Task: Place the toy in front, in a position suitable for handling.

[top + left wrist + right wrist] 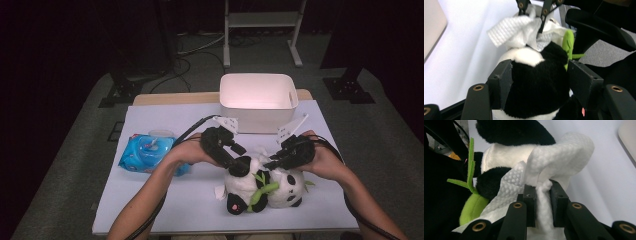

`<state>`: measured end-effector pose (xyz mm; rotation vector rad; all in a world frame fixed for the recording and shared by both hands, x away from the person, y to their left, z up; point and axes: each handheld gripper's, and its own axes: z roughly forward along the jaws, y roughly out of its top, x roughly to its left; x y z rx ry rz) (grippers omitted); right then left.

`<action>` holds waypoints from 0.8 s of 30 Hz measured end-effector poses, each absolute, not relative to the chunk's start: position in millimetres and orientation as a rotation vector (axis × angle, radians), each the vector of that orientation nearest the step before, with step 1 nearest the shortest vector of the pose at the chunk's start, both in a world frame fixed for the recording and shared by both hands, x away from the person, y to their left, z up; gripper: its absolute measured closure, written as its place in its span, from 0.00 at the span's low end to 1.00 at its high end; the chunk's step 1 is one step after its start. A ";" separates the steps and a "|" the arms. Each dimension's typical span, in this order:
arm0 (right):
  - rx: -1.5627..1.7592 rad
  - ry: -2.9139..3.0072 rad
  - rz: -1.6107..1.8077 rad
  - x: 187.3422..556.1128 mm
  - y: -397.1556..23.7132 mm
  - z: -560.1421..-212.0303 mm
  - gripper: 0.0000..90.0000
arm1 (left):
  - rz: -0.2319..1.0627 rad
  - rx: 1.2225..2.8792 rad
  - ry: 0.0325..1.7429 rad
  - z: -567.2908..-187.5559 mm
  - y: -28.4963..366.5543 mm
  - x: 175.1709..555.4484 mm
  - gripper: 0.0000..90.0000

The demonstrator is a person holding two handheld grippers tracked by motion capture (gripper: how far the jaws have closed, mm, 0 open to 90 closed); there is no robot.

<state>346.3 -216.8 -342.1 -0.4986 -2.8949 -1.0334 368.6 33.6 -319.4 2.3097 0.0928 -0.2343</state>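
A black-and-white panda plush [282,186] with a green felt sprig [263,190] lies on the white table cover near the front. My left gripper [239,165] comes in from the left. In the left gripper view it [540,75] stands open around a black part of the panda [536,85]; the fur reaches both pads but is not squeezed. My right gripper [272,162] comes in from the right. In its own view it [543,192] is shut on a white textured wipe [559,157] that is draped against the panda. The left gripper view shows that wipe [511,32] held by the right gripper [532,10].
A white plastic bin [257,114] stands at the back middle of the table. A blue pack of wet wipes [147,152] lies at the left. The white cover [165,200] has bare room at the front left. Beyond the table are stands and cables on the floor.
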 end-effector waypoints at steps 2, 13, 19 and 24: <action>-0.499 -2.897 -1.031 345.5 -216.5 -341.9 0.85 | -0.234 2.305 0.091 -317.3 32.1 369.8 0.41; -0.465 -2.892 -1.050 334.7 -217.2 -340.4 0.85 | -0.202 2.293 0.107 -306.8 26.0 381.4 0.41; -0.435 -2.907 -1.050 329.1 -217.2 -338.8 0.85 | -0.268 2.376 0.124 -325.9 14.6 386.9 0.41; -0.412 -2.915 -1.066 326.9 -218.8 -335.0 0.86 | -0.353 2.390 0.126 -335.1 7.1 385.2 0.43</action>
